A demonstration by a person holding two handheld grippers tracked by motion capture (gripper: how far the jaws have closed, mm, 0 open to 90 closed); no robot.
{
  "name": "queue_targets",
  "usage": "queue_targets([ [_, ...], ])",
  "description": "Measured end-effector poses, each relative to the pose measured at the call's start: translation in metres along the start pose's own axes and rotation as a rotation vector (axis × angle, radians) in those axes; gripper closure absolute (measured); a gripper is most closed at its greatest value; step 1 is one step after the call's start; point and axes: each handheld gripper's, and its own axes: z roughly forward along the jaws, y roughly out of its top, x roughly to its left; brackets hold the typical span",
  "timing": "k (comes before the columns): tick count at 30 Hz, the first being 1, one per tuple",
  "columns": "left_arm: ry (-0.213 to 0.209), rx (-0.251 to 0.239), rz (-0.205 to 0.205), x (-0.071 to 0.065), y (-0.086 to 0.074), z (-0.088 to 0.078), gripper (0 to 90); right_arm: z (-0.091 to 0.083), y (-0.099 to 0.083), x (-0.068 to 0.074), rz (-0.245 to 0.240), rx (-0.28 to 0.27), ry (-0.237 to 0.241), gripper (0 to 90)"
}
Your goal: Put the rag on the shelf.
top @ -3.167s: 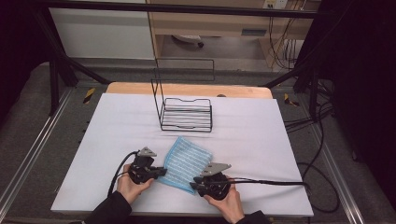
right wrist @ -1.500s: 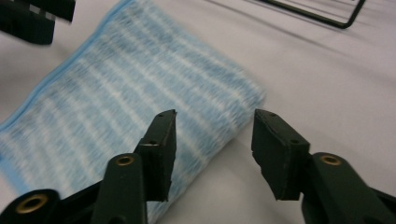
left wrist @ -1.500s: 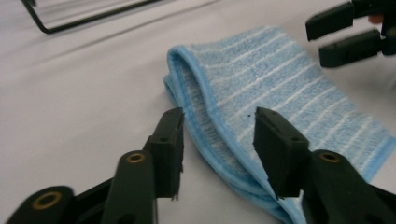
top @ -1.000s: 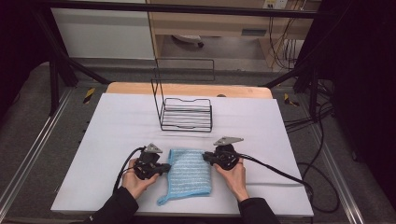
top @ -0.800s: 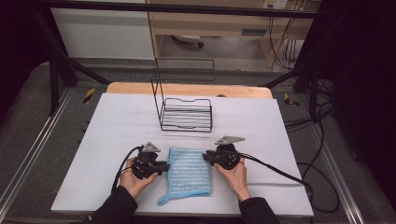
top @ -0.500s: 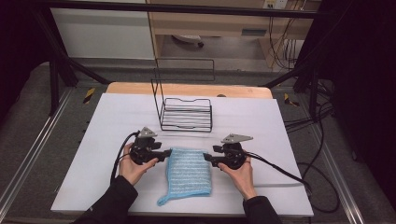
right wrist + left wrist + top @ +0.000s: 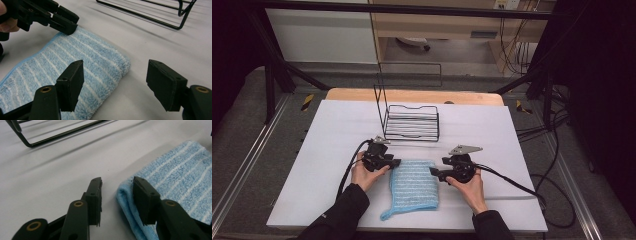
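At the left of the white surface [image 7: 312, 165], the left gripper [image 7: 384, 161] rests low in the person's left hand [image 7: 364, 175], its fingers [image 7: 96, 195] spread apart and empty, straddling the folded far-left corner of the blue striped cloth [image 7: 412, 187]: one finger sits on bare surface, the other over the cloth's rounded fold. The cloth lies flat near the front edge, between the two grippers, with the black wire rack [image 7: 411, 122] standing well behind it. It looks like a light, soft, limp terry towel, folded at least double; it should sag and drape when lifted, and its nap should give plenty of friction, so slipping seems unlikely. The thick folded far edge or its corners look like the best places to pinch. To the right, the right gripper [image 7: 443, 173] in the right hand [image 7: 469, 187] also has its fingers [image 7: 72, 83] wide apart and empty, framing the cloth's far-right corner.
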Motion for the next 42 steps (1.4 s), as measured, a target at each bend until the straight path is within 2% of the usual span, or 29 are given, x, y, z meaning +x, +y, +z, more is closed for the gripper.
queue_targets([
  [8,-0.022,0.004,0.015,-0.002,-0.002,0.006,67.3,0.0,0.0,0.0,0.006,0.006,0.006,23.6],
  [14,-0.051,0.004,-0.004,-0.001,-0.003,0.008,69.5,0.002,0.0,-0.001,0.0,0.001,0.013,17.0],
  [16,-0.051,0.005,-0.006,-0.001,-0.003,0.008,70.1,0.003,0.001,-0.002,0.007,0.005,0.01,12.0],
  [19,-0.055,0.01,-0.005,-0.003,-0.002,0.008,75.6,0.002,0.003,-0.004,0.016,0.003,0.012,10.9],
  [22,-0.047,0.017,0.001,-0.004,-0.002,0.007,77.1,0.002,0.005,-0.005,0.023,0.001,0.012,11.7],
  [24,-0.046,0.019,0.001,-0.005,-0.001,0.007,79.2,0.005,0.008,-0.008,0.039,0.005,0.005,15.3],
  [28,-0.043,0.018,0.0,-0.006,-0.001,0.007,80.4,0.011,0.013,-0.01,0.03,0.026,0.0,20.9],
  [29,-0.043,0.018,-0.001,-0.006,-0.001,0.007,80.4,0.018,0.017,-0.012,0.027,0.05,-0.003,26.2],
  [30,-0.043,0.02,0.009,-0.006,-0.001,0.007,80.4,0.021,0.018,-0.013,0.015,0.056,-0.006,27.6],
  [35,-0.049,0.016,0.023,-0.005,-0.002,0.008,79.8,0.032,0.017,-0.018,0.035,0.069,-0.026,40.2],
  [38,-0.052,0.016,0.028,-0.004,-0.002,0.008,79.6,0.034,0.015,-0.018,0.037,0.086,-0.024,44.5],
  [42,-0.044,0.014,0.051,-0.005,-0.002,0.008,78.9,0.035,0.012,-0.015,0.056,0.108,-0.012,57.1],
])
